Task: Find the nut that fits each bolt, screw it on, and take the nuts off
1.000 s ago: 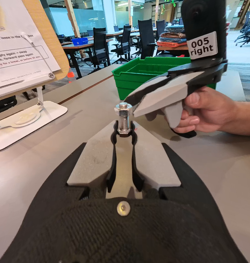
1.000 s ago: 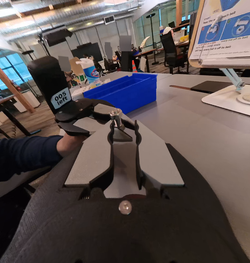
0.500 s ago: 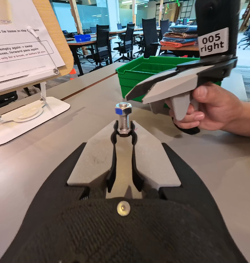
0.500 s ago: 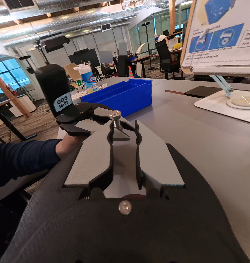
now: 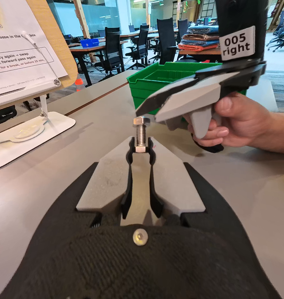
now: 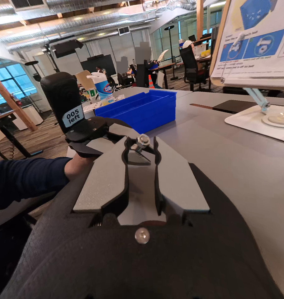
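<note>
Risk: our left gripper (image 5: 141, 142) pinches the bolt (image 5: 141, 135) upright by its head; our right gripper (image 6: 141, 143), fingers spread, could knock the nut (image 5: 141, 121) askew.

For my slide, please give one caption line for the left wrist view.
Left gripper holds a bolt upright, nut at its top; open right gripper approaches.

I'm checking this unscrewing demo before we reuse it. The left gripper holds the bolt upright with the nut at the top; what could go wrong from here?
1. The nut sits at the bolt's very top, so it may drop off onto the table.
2. The open right gripper seems off-centre and could knock the nut instead of clamping it.
3. The left gripper pinches only the bolt's head, so a push may tilt it.
</note>
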`<state>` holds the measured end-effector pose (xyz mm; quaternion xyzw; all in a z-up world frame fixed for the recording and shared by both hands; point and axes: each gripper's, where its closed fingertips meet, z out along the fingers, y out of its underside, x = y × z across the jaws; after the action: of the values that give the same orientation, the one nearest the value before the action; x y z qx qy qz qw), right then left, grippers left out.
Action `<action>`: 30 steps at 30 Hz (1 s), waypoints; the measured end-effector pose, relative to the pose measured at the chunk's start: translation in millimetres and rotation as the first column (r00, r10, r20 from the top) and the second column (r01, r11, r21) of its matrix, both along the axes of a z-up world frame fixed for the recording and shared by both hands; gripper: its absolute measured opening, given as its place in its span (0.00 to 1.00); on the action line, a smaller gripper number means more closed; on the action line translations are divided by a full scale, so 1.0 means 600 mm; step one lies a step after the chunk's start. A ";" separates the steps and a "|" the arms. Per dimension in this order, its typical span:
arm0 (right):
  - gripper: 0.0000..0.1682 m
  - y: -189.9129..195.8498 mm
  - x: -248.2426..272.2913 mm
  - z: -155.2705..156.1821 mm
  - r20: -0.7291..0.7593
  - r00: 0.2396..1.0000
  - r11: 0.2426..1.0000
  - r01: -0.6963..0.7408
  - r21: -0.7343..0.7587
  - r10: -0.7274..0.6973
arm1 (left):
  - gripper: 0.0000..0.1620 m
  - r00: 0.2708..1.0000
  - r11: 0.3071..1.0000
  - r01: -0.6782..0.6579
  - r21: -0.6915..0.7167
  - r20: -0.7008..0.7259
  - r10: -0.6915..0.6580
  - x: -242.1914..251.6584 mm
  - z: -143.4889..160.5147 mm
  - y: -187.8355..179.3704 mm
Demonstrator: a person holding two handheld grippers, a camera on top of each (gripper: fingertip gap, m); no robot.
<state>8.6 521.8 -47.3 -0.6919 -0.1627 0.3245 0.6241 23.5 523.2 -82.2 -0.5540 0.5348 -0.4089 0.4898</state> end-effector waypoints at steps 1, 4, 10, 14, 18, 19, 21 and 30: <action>0.16 0.001 -0.006 -0.007 0.007 1.000 1.000 -0.011 -0.019 0.011 | 0.08 1.000 1.000 0.004 -0.004 0.005 -0.004 0.001 0.001 -0.002; 0.15 0.002 -0.018 -0.020 0.006 0.999 0.998 -0.038 -0.050 0.038 | 0.08 1.000 1.000 0.005 0.022 -0.001 -0.005 0.003 0.001 -0.006; 0.10 0.000 -0.011 -0.020 -0.033 0.997 0.995 -0.065 -0.073 0.063 | 0.09 0.999 0.993 -0.015 0.119 -0.032 0.019 0.010 -0.008 -0.009; 0.10 0.003 -0.011 -0.029 0.098 0.995 0.999 -0.003 -0.050 0.008 | 0.10 0.997 0.986 -0.037 0.162 -0.063 0.047 0.008 -0.017 -0.004; 0.10 0.007 -0.007 -0.043 0.157 0.987 0.997 0.031 -0.066 -0.020 | 0.11 0.999 0.993 -0.020 0.115 -0.033 0.024 0.003 -0.009 -0.006; 0.10 0.007 -0.007 -0.042 0.141 0.990 0.997 0.024 -0.072 -0.014 | 0.10 0.999 0.995 -0.016 0.103 -0.037 0.020 0.002 -0.009 -0.005; 0.10 0.010 -0.005 -0.044 0.139 0.990 0.996 0.030 -0.081 -0.019 | 0.05 0.999 0.997 -0.005 0.081 -0.049 0.009 0.002 -0.014 -0.005; 0.10 0.011 -0.006 -0.052 0.092 0.996 0.990 -0.002 -0.142 0.015 | 0.04 0.997 0.995 0.058 -0.077 -0.055 -0.062 0.002 -0.023 -0.011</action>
<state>4.9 528.1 -78.7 -0.7483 -0.1709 0.3053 0.5636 24.7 516.4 -96.2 -0.5670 0.5493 -0.4273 0.4406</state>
